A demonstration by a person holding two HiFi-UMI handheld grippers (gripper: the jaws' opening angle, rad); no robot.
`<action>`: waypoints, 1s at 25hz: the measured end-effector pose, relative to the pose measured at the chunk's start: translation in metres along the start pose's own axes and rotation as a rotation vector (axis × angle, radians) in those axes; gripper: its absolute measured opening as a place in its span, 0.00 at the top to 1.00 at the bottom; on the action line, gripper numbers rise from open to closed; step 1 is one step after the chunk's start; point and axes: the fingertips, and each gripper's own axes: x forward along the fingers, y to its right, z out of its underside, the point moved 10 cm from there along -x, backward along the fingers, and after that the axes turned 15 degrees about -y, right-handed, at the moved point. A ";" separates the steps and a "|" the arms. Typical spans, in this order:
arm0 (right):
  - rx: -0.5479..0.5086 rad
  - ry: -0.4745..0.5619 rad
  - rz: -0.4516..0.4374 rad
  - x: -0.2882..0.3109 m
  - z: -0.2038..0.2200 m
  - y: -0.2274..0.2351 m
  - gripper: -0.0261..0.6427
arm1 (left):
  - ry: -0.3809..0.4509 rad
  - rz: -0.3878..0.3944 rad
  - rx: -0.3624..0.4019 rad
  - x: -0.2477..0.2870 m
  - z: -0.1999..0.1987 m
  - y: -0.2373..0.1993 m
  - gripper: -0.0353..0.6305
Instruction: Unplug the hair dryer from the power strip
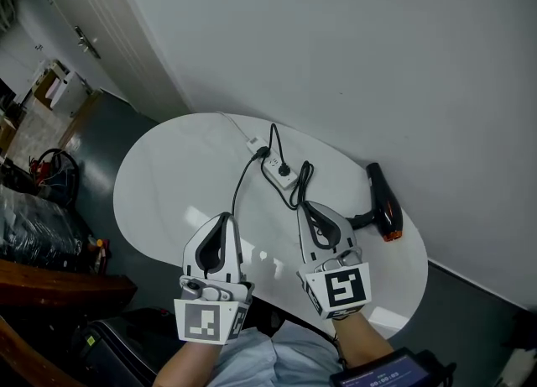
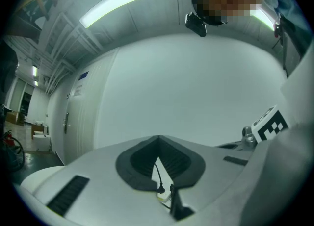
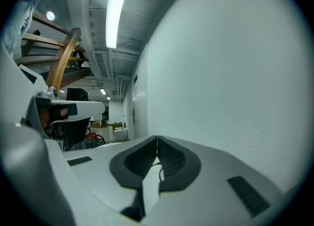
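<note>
On the white oval table (image 1: 168, 184) lies a white power strip (image 1: 278, 164) with a black plug (image 1: 284, 169) in it. A black hair dryer (image 1: 383, 199) with an orange end rests at the table's right edge, near the wall. Its black cord (image 1: 295, 192) loops beside the strip. My left gripper (image 1: 225, 218) is shut and empty, short of the strip on the near left. My right gripper (image 1: 302, 206), also shut and empty, points at the cord loop just before the strip. Between the left gripper's (image 2: 158, 138) pads a plug (image 2: 160, 188) shows. The right gripper (image 3: 157, 137) frames a cord (image 3: 161, 171).
A second black cord (image 1: 241, 182) runs from the strip toward the table's near edge. A white wall rises behind the table. A white door (image 1: 92, 33) stands at the upper left, with boxes and clutter (image 1: 42, 201) on the floor at the left. A tablet (image 1: 388, 372) shows at the bottom right.
</note>
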 end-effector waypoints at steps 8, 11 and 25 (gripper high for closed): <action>-0.003 -0.074 0.056 0.044 0.004 0.015 0.96 | -0.020 0.056 -0.030 0.046 0.011 -0.022 0.95; 0.027 -0.100 0.087 0.060 0.008 0.022 0.96 | -0.032 0.085 -0.049 0.062 0.016 -0.032 0.95; 0.013 -0.285 0.084 0.144 0.043 0.034 0.96 | -0.160 0.154 -0.166 0.137 0.059 -0.066 0.95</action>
